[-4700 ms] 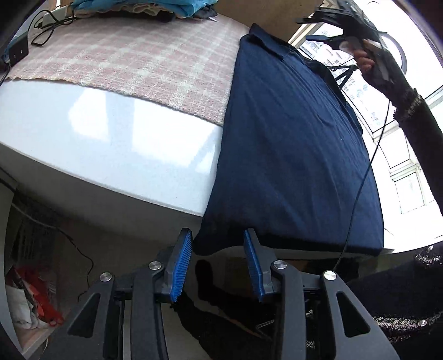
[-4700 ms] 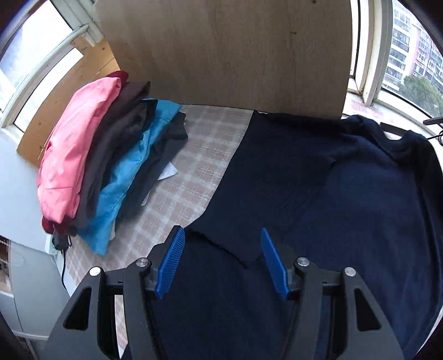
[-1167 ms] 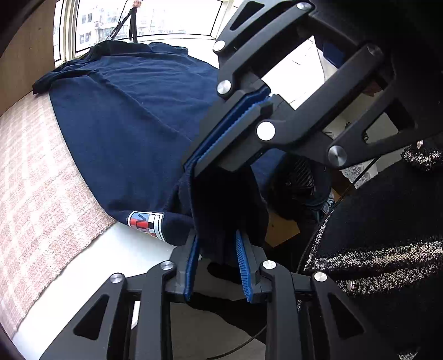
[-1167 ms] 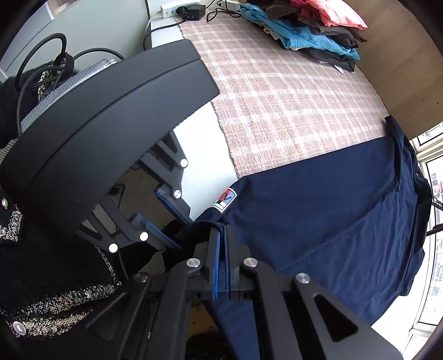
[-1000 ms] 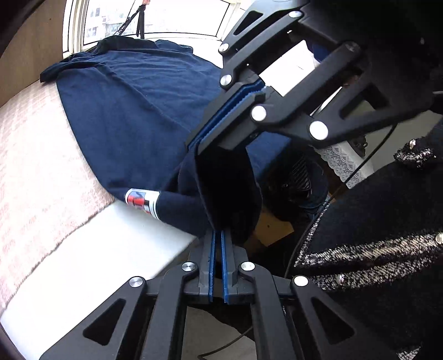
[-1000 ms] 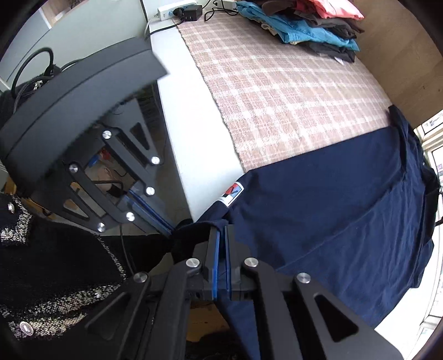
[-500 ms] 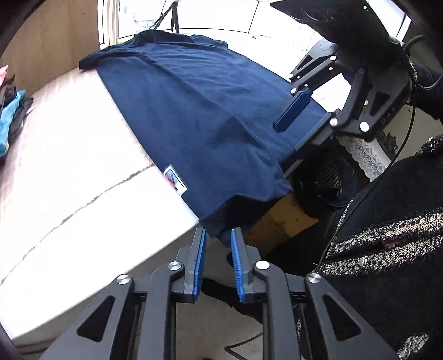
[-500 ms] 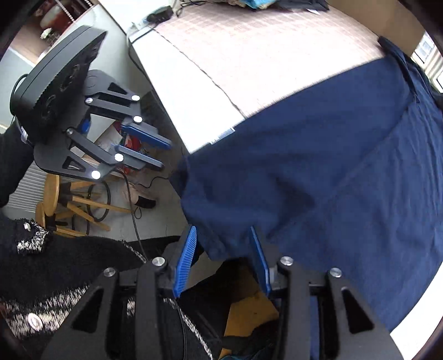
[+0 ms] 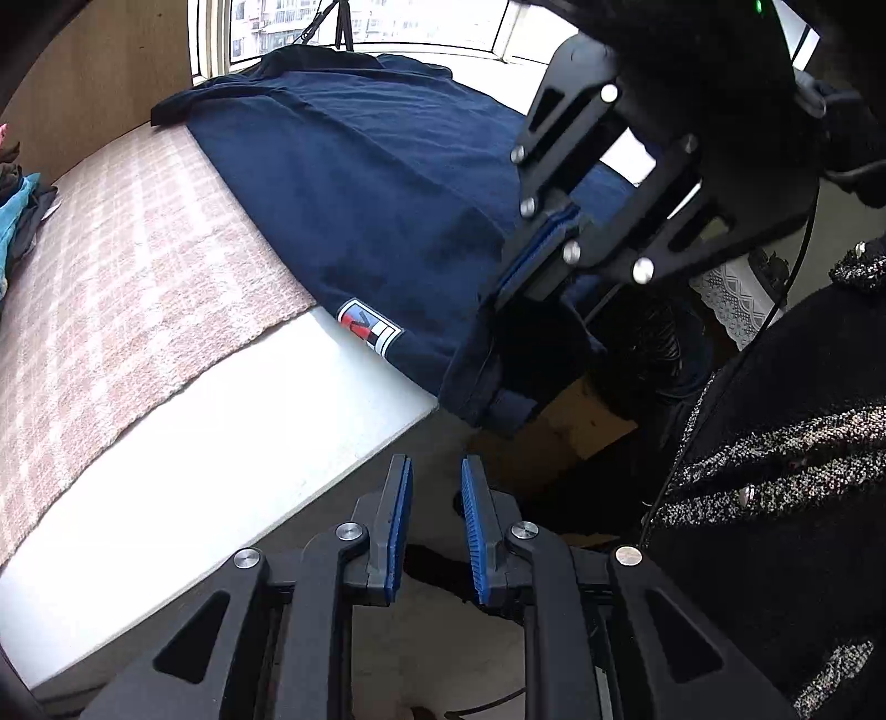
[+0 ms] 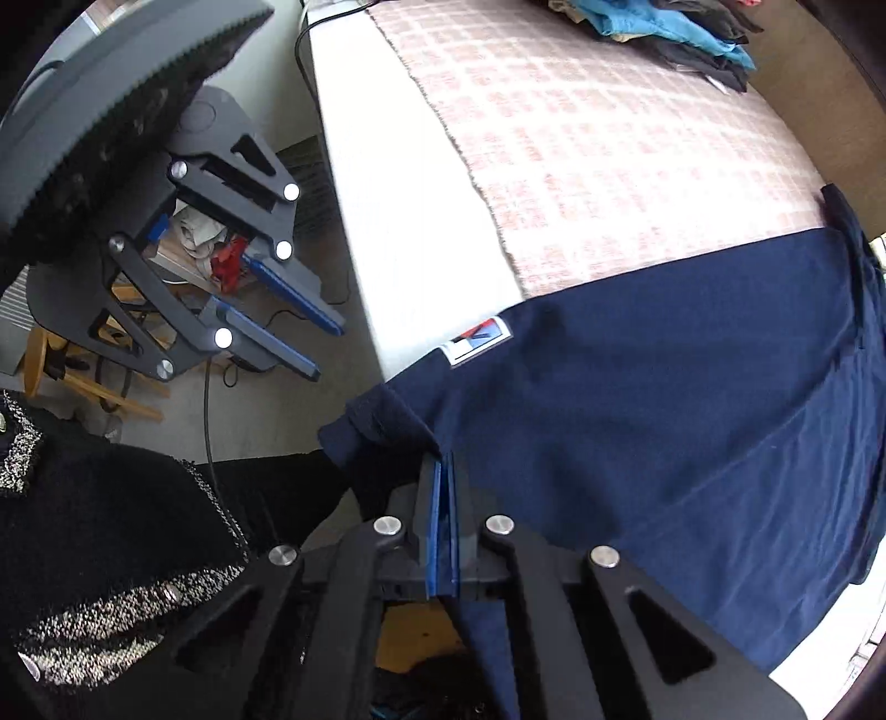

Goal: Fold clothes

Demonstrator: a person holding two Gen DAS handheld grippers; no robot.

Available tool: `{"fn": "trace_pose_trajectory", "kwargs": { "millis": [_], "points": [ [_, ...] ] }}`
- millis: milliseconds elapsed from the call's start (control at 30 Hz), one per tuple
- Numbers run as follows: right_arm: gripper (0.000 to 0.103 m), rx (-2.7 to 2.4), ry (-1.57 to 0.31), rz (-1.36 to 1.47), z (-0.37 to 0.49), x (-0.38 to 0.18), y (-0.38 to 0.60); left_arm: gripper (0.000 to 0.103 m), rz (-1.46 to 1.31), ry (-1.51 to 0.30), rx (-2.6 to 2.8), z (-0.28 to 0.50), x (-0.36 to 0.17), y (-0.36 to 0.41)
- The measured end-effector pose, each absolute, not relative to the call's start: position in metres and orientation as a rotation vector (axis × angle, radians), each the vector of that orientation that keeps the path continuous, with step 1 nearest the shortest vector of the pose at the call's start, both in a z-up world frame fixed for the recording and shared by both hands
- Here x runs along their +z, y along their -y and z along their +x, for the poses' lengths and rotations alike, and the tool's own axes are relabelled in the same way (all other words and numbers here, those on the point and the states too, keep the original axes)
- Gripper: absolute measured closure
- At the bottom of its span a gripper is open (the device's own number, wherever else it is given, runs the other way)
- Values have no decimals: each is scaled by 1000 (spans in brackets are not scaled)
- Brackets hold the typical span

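A navy shirt (image 9: 354,183) lies spread on the right part of the table, and its near hem hangs over the front edge. A red, white and blue label (image 9: 370,328) sits by that hem. My right gripper (image 10: 442,458) is shut on the hem's drooping corner, just off the table edge. The left wrist view shows the right gripper (image 9: 490,299) from the side, pinching that fold. My left gripper (image 9: 434,462) is open with nothing between its fingers, below the white table edge and a little left of the hanging corner. The right wrist view shows the left gripper (image 10: 328,350) clear of the cloth.
A pink plaid cloth (image 10: 598,144) covers the table left of the shirt, with a bare white table strip (image 9: 221,437) along the front. A pile of folded clothes (image 10: 681,33) sits at the far end. A person's dark speckled sleeve (image 9: 775,498) is close on the right. A wooden stool (image 10: 66,382) and cables stand below.
A second ago both grippers were shut on the hem. Both then opened. Now the right gripper has shut on the hem again and the left stays open, apart from the cloth.
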State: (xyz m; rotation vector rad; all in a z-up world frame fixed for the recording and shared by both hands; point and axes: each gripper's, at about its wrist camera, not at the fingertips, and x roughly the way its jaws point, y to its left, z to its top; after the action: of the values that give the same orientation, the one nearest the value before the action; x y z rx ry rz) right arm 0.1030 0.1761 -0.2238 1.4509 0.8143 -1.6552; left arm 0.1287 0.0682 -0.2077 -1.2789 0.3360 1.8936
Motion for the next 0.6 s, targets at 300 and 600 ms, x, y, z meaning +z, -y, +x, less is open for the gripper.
{"fn": "trace_pose_trajectory", "kwargs": {
  "millis": [300, 600],
  "points": [
    [101, -1715, -911, 1439, 96, -198, -200, 85, -1176, -296, 1855, 121, -199, -93],
    [101, -1703, -929, 1407, 98, -200, -200, 85, -1140, -314, 1827, 116, -194, -106]
  ]
}}
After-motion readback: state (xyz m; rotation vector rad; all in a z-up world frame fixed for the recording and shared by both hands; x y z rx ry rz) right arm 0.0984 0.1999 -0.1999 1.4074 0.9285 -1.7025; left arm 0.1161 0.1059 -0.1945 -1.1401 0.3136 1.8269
